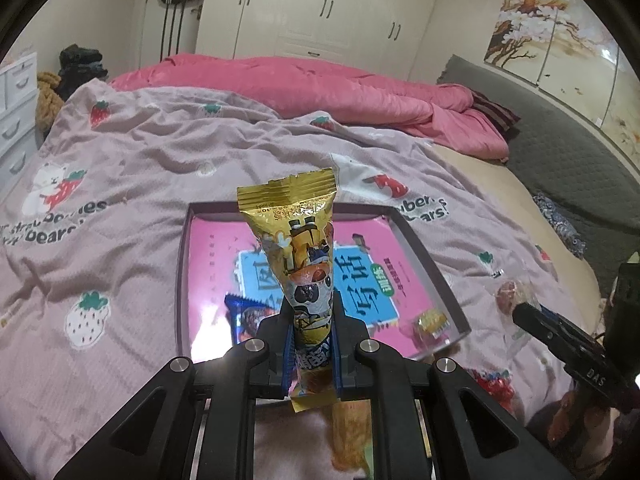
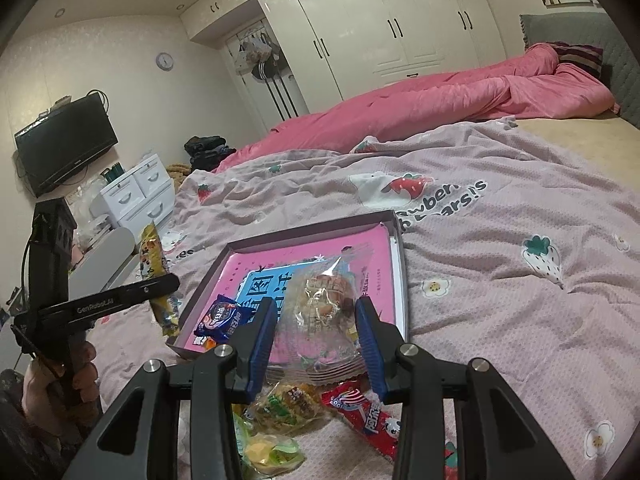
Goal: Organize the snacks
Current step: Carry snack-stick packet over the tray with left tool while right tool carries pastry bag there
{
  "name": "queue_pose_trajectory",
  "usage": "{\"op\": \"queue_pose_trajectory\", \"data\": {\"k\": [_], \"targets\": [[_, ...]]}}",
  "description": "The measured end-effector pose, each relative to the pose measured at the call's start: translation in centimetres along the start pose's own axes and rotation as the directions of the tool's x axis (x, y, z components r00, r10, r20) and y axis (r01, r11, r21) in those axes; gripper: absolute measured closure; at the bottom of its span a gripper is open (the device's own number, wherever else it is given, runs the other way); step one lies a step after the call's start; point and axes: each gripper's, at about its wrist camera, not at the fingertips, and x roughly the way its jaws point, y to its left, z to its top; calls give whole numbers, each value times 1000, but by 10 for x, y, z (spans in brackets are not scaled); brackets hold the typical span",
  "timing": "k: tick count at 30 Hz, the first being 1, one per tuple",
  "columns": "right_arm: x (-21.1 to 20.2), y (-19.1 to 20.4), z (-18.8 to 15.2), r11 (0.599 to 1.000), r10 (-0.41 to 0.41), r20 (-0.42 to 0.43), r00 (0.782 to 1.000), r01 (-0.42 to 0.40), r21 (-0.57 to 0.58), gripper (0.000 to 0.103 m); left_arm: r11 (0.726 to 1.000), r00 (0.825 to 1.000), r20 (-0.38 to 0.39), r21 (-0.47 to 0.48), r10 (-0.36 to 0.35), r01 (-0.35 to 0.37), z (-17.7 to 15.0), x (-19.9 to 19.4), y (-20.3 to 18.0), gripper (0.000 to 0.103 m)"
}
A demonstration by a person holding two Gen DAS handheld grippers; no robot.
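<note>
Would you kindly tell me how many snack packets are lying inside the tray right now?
2, possibly more hidden: a blue packet at the tray's near left corner and a small gold-wrapped sweet at its near right corner.

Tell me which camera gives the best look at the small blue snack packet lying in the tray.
The right wrist view. There the blue snack packet lies in plain sight at the near left corner of the tray, its printed front readable. In the left wrist view the packet is half hidden behind the left tool, which is shut on the gold snack stick.
</note>
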Motion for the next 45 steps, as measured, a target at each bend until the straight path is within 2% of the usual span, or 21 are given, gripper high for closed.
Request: {"op": "queue_pose_trajectory", "data": {"k": [5, 7, 18, 35, 45], "targets": [[5, 1, 3, 1000, -6, 2, 1000, 6, -12, 62, 1000, 1000, 20, 9, 10, -10, 3, 15, -1, 89], [7, 1, 3, 1000, -10, -1, 1000, 10, -17, 62, 1000, 1000, 7, 12, 20, -21, 2, 26, -1, 89], [21, -2, 4, 1000, -24, -22, 999, 24, -17, 62, 999, 999, -33, 32, -30, 31, -3, 53, -19, 89], [38, -15, 7, 997, -72, -42, 997, 73, 5, 62, 997, 993, -118, 63, -26, 34, -21, 82, -29, 89], [48, -17, 7, 987, -156, -62, 986, 154, -36, 62, 996, 986, -166, 82, -10, 24, -30, 90, -31, 89]]}}
